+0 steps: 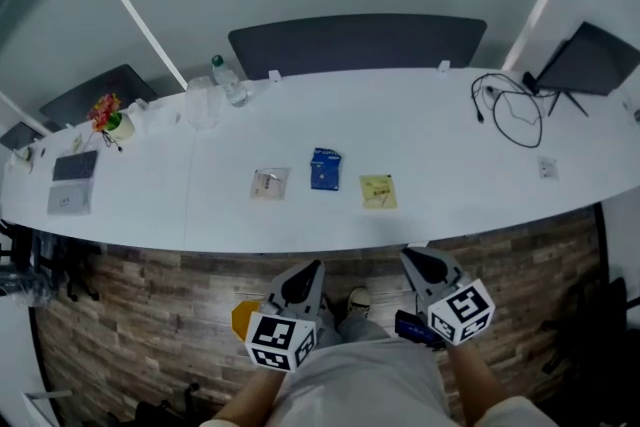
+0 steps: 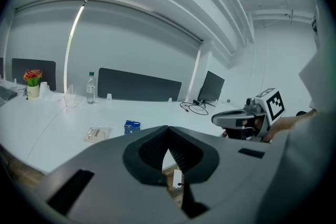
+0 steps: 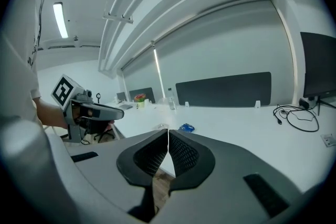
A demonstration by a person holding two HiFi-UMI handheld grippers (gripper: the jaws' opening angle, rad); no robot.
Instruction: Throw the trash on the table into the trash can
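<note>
Both pairs of jaws are clenched on nothing. In the head view, the left gripper point(image 1: 310, 270) and the right gripper point(image 1: 412, 260) hang side by side close to our body, over the wooden floor point(image 1: 150, 305) and short of the table point(image 1: 450, 165) edge. The trash lies well ahead on the white top in a loose row: a clear packet point(image 1: 269, 183), a blue packet point(image 1: 325, 169) and a yellow packet point(image 1: 378, 191), each apart from its neighbours. We judge that nothing is picked up yet. The grippers sit low and closed because we are only approaching, and they must open before any grab. Only this view shows a yellow thing point(image 1: 243, 317) on the floor, partly behind the left gripper. We cannot tell whether it is the trash can.

In the left gripper view, the ribbed pads meet at their tips, with only a thin wedge of floor showing below them. The view looks level across the table, so the clear packet point(image 2: 97, 134) and blue packet point(image 2: 132, 126) appear just above the jaws, while the yellow packet does not show. The right gripper point(image 2: 218, 119) is seen from the side, which the head view cannot give.

In the right gripper view, the pads press together along one line. The blue packet point(image 3: 186, 127) and clear packet point(image 3: 160, 126) peek over them, and the left gripper point(image 3: 119, 113) points the same way.
</note>
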